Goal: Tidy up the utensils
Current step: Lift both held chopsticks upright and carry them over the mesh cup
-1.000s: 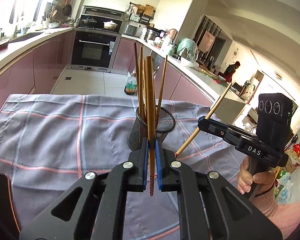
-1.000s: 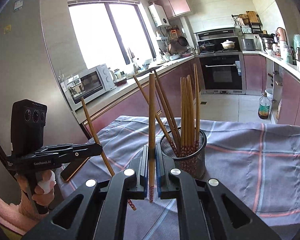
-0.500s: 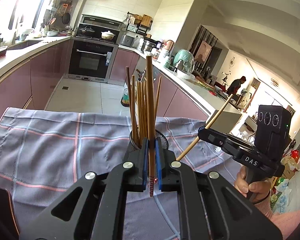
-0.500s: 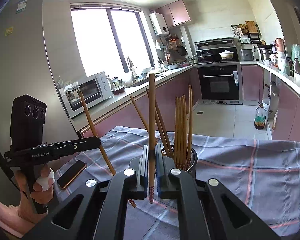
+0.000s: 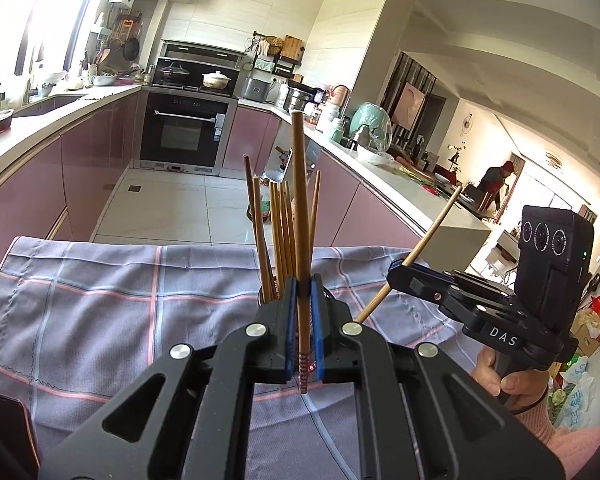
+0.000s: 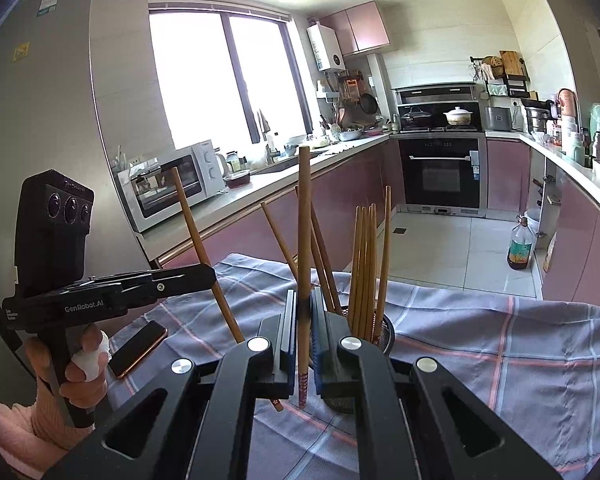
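Observation:
My left gripper is shut on one wooden chopstick that stands upright between its blue pads. My right gripper is shut on another wooden chopstick, also upright. A black mesh holder with several chopsticks stands on the checked cloth just beyond both grippers; in the left wrist view its sticks rise behind my fingers and its body is hidden. Each view shows the other gripper from the side, the right gripper and the left gripper, holding its chopstick above the cloth.
A grey cloth with pink lines covers the table. A phone lies on it at the left side. Kitchen counters, an oven and a microwave are beyond. A person stands far off in the other room.
Both grippers have risen and tilted up, so the mesh holder has dropped lower in both views. Each still holds its chopstick.

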Demonstrator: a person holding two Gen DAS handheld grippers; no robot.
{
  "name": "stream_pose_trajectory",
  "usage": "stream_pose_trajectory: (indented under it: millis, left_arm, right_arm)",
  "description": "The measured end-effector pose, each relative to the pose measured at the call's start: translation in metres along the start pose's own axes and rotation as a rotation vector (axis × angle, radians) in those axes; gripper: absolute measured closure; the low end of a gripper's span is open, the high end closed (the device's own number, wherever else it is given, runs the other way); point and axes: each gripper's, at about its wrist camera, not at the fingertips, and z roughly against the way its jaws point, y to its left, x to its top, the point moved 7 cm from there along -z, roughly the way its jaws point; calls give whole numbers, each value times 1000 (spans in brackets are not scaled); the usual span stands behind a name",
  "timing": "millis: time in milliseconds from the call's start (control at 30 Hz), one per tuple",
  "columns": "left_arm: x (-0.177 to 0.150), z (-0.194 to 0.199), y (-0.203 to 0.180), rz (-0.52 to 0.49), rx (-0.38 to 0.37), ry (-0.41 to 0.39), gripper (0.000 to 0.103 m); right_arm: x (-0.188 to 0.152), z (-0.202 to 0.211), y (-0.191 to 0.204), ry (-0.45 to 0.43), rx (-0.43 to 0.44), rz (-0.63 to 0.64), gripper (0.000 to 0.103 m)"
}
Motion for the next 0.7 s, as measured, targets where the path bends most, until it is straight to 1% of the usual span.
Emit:
stream_pose_trajectory:
  millis: [200,467,700]
  left_arm:
    - [4,1,-2,-6,3,-13,95]
    - [21,11,-13,-14,-17,-67,95]
    - [41,17,-13,-13,3,-122,95]
  right_arm:
    - [14,5,4,-32,-14,33,98]
    - [40,16,1,-86,-47,57,98]
    - [52,9,-10,-91,-80,53,98]
